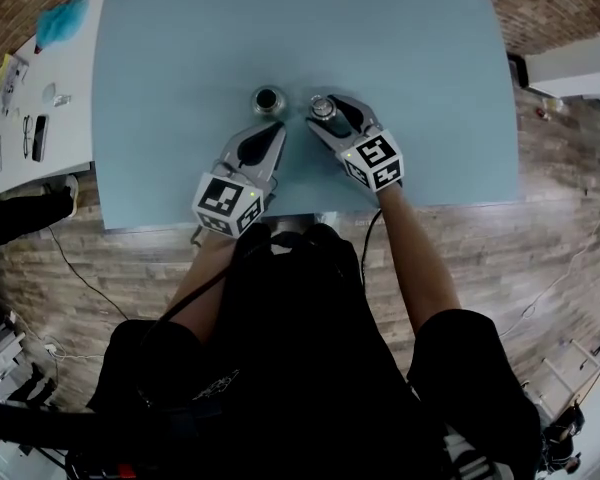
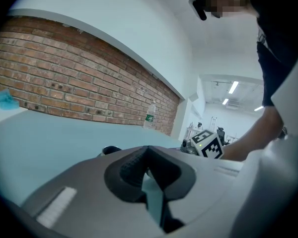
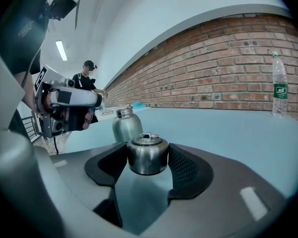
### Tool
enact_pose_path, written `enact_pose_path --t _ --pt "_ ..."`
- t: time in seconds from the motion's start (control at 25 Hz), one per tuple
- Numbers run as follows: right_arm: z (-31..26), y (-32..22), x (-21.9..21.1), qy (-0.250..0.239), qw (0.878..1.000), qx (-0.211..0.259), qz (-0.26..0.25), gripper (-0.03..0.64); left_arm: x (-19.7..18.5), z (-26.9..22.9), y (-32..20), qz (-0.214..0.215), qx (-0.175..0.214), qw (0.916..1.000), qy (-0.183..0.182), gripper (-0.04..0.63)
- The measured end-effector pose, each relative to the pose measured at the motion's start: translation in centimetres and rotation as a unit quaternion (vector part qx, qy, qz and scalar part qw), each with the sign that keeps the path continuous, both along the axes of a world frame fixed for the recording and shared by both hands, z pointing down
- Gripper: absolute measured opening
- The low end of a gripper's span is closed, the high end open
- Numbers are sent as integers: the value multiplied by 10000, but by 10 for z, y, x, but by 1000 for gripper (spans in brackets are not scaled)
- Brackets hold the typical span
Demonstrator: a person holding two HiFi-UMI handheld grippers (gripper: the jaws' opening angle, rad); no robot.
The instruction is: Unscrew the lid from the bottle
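Clamping the round steel lid [image 3: 147, 153], the right gripper [image 1: 326, 114] has it off the open steel bottle [image 1: 269, 99] toward the tabletop's [image 1: 180, 68] near edge; left gripper [image 2: 148, 152] closed, empty.

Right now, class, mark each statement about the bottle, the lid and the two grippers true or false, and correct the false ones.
1. The lid is off the bottle. True.
2. The left gripper grips the bottle. False: its jaws are shut with nothing between them, just short of the bottle.
3. The right gripper holds the lid between its jaws. True.
4. The bottle lies on its side on the table. False: it stands upright, mouth open.
5. A plastic bottle stands far back on the table. True.
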State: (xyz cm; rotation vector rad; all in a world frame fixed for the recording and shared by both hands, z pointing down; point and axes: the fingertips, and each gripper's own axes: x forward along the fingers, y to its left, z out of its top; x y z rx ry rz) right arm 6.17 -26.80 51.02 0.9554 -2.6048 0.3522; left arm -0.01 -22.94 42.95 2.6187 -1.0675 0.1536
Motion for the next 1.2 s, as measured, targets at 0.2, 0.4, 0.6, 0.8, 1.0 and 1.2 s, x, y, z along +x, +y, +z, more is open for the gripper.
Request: enact_pose_path --t 0.2,0.4,0.6,0.8,1.0,1.2 --pt "5 -2 -2 65 10000 -52 -26 262 3 3 0 6 -26 10000 -47 -2" --pt "13 -4 -4 157 9998 -148 -50 262 7 7 2 38 -109 9999 21 -2" --pt "21 -5 -2 311 9992 -222 -66 263 8 10 3 43 -140 9999 -19 -2" --pt "26 -7 -1 434 9986 -287 -67 264 5 13 0 4 -151 9998 -90 -2" --pt "37 -5 -6 835 9954 -435 -155 264 8 15 0 49 -148 9998 -142 -2" --pt "43 -5 -5 1135 9918 -574 -125 264 8 14 0 61 -155 9997 -165 -2"
